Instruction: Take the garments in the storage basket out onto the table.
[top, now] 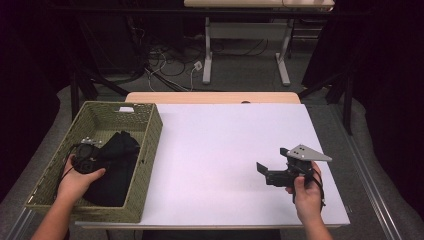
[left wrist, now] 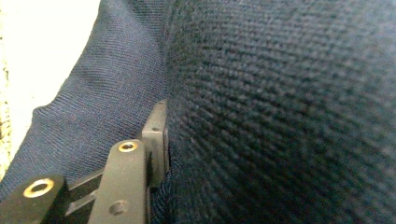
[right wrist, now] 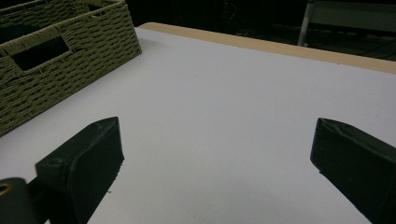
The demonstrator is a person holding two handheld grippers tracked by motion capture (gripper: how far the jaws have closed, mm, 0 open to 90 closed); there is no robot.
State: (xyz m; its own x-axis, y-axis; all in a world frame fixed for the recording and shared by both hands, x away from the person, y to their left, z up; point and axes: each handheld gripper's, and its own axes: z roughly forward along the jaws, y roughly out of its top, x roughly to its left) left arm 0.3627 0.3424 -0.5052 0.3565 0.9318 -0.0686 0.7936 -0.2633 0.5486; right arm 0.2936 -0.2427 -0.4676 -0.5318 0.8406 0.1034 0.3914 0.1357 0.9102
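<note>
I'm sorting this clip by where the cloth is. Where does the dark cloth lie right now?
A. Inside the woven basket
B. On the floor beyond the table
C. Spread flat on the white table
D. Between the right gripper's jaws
A: the dark cloth lies inside the woven basket, where the left gripper is closed on it.

At the left of the frame a woven basket (top: 150,131) sits on the white table (top: 225,145), and inside it lies a dark cloth (top: 117,165), bunched and running from the basket's middle toward its near edge. The left gripper (top: 90,157), held by a hand at lower left, is inside the basket and pressed against the cloth's left side. At lower right, well apart from the basket, the right gripper (top: 262,169) hovers low over the bare table, pointing left, grey plate on top.
</note>
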